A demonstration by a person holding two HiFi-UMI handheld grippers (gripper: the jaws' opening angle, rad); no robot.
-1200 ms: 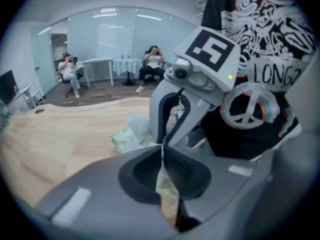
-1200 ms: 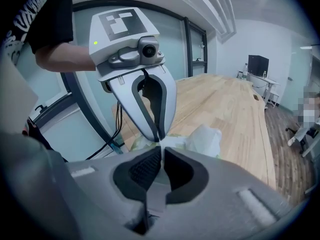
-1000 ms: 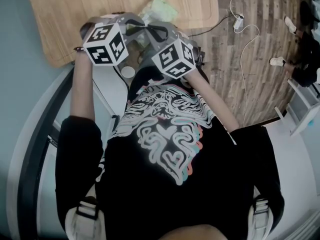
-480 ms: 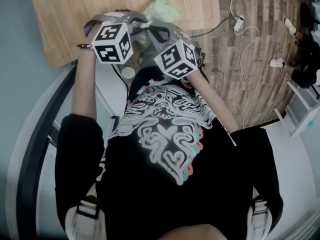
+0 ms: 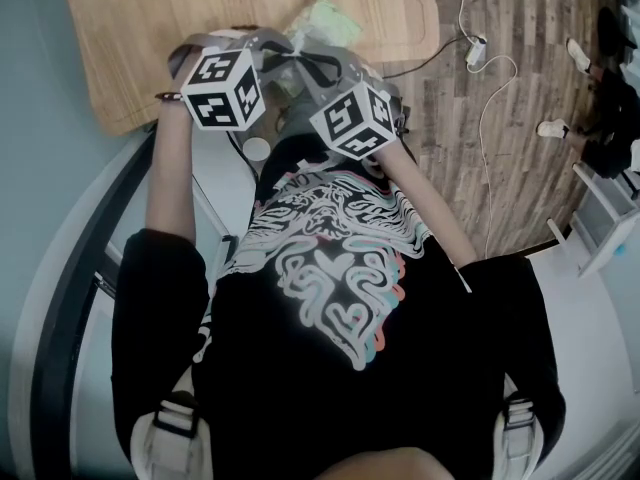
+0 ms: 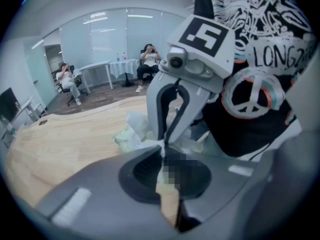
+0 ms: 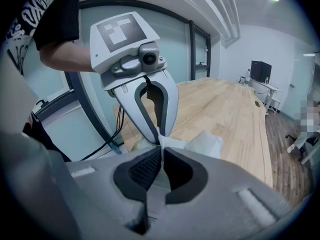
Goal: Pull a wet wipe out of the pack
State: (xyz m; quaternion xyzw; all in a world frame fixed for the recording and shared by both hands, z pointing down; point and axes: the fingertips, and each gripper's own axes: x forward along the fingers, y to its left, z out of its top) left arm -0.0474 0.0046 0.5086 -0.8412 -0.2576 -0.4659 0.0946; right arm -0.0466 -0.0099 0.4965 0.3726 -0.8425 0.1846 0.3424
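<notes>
A pale green wet wipe pack [image 5: 322, 18] lies on the wooden table [image 5: 150, 18], mostly hidden behind both grippers. In the left gripper view the pack [image 6: 131, 134] sits crumpled just past the jaws. A white wipe [image 7: 167, 143] sticks up from the pack [image 7: 206, 143]. My left gripper [image 6: 162, 156] is closing tight on that wipe, its fingers [image 7: 150, 119] meeting at one point. My right gripper [image 7: 162, 154] pinches the same white tuft from the opposite side, tip to tip with the left gripper [image 7: 160, 138]. The marker cubes [image 5: 222, 88] hide both tips in the head view.
The table's near edge [image 5: 130, 123] runs just under the grippers. White cables and an adapter [image 5: 476, 46] lie on the wood floor at the right. People sit on chairs [image 6: 67, 81] at the far end of the room. A black cable [image 7: 102, 144] hangs beside the table.
The left gripper's cube has nudged slightly to the right in the head view. Both grippers otherwise stay over the pack.
</notes>
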